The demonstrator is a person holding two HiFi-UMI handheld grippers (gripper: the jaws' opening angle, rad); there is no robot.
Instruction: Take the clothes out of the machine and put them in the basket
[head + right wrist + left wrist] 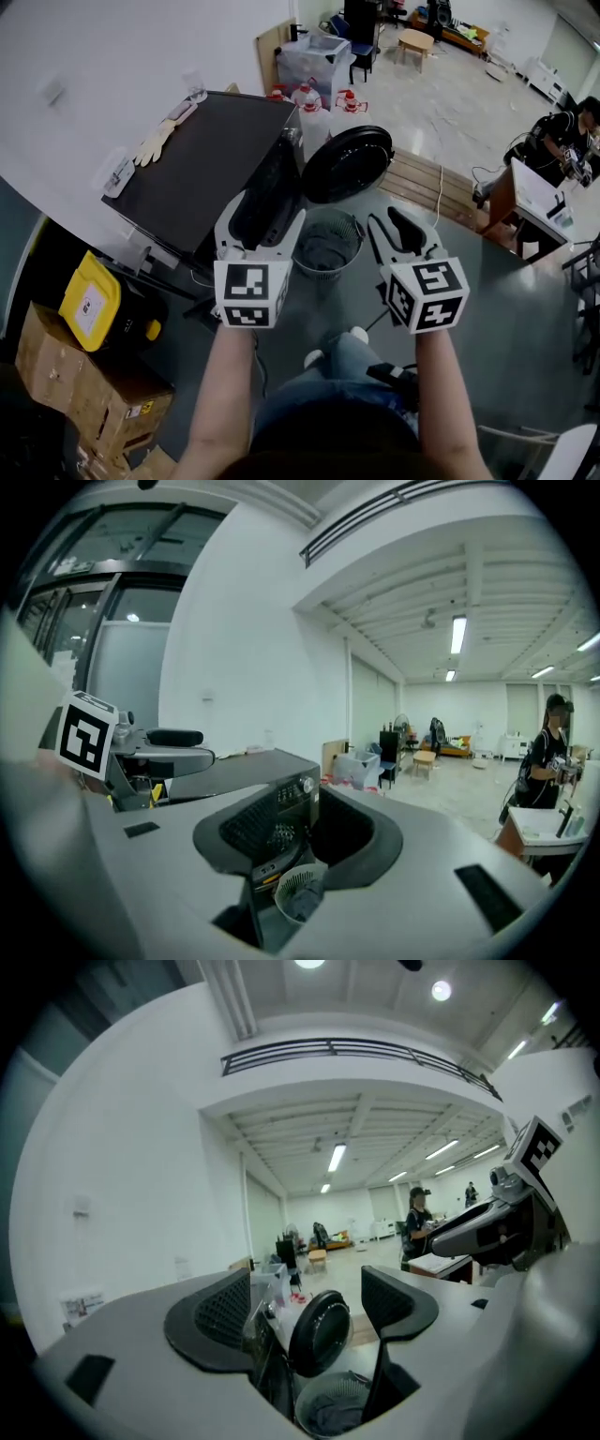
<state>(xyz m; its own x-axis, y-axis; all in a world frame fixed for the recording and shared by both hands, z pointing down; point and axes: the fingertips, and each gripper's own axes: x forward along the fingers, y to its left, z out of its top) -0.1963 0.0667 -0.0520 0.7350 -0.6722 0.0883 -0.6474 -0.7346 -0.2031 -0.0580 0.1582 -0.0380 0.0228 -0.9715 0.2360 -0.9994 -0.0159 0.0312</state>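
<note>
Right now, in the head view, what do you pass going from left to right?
You pass the yellow case, left claw, basket, right claw, desk.

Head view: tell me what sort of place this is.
Probably an open lab or workshop hall, not a home: a washing machine and basket stand on the floor, with cardboard boxes beside them and a work desk further off.

left gripper spread wide, right gripper narrowly parted, side by side
</note>
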